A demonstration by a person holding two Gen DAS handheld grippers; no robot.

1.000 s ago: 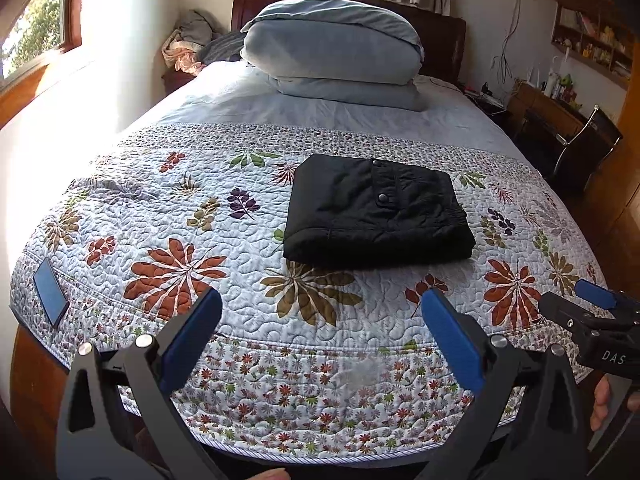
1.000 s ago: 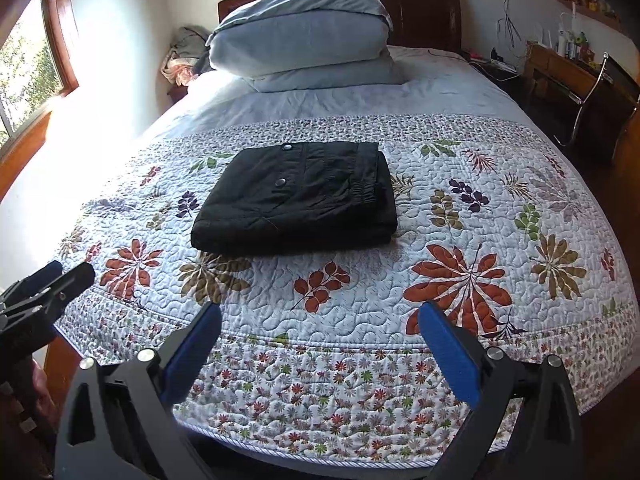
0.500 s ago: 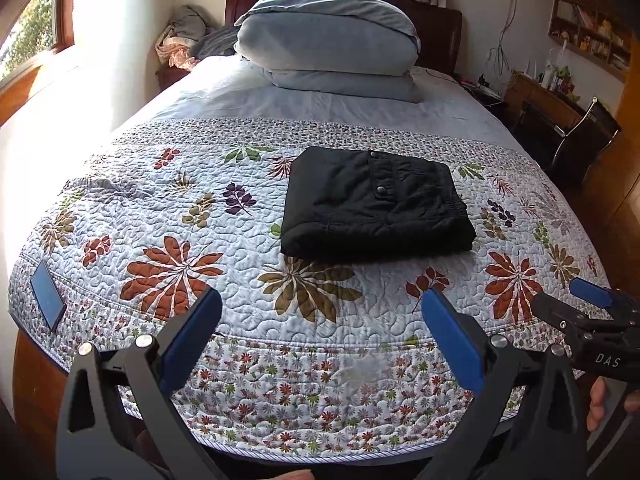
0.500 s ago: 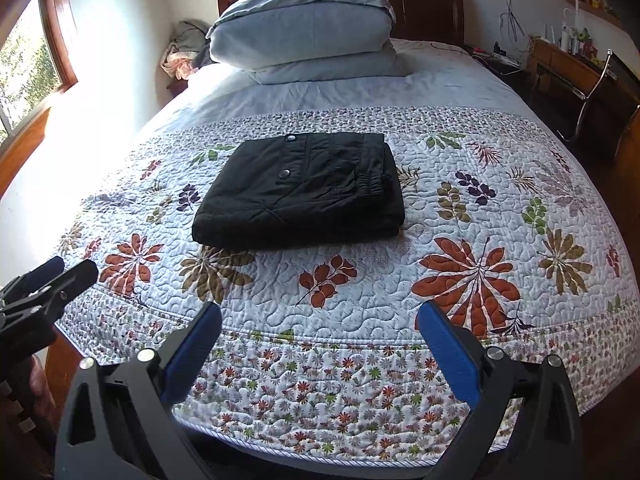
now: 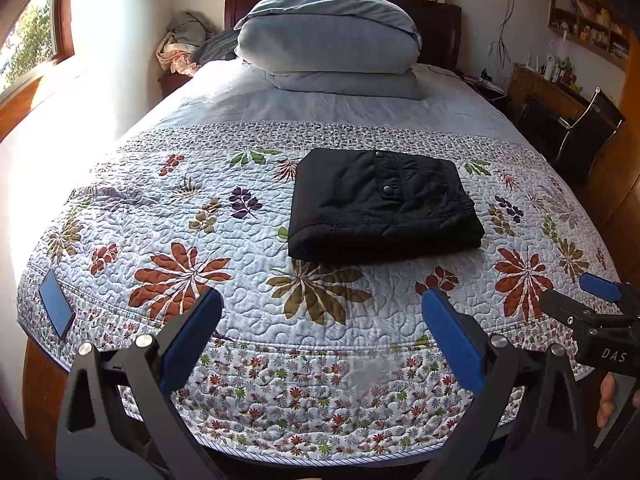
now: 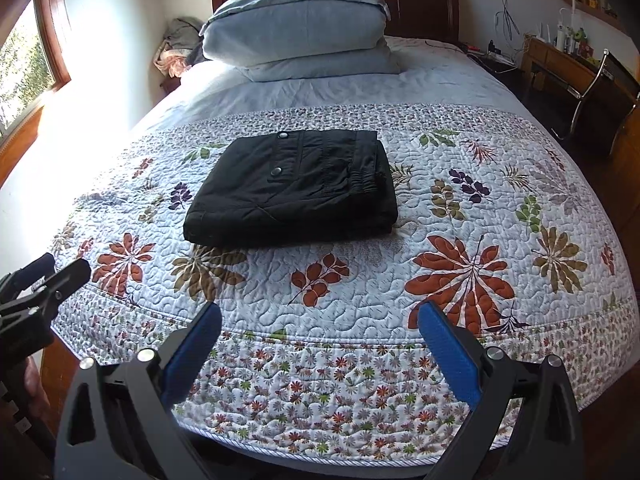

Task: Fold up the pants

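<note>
The black pants (image 5: 382, 204) lie folded into a thick rectangle on the floral quilt (image 5: 224, 240), with two snap buttons showing on top. They also show in the right wrist view (image 6: 296, 188). My left gripper (image 5: 322, 300) is open and empty, above the foot of the bed, well short of the pants. My right gripper (image 6: 320, 314) is open and empty, also at the foot of the bed. The right gripper shows at the right edge of the left wrist view (image 5: 588, 300), and the left gripper at the left edge of the right wrist view (image 6: 52, 276).
Two stacked pillows (image 5: 328, 48) lie at the headboard. A phone (image 5: 56, 310) lies on the quilt's near left corner. Crumpled clothes (image 5: 184, 46) sit at the far left. A desk and chair (image 5: 576, 120) stand to the right of the bed.
Both grippers have drifted slightly, so the bed and pants shift a little in view. The pants have not moved and both grippers stay open.
</note>
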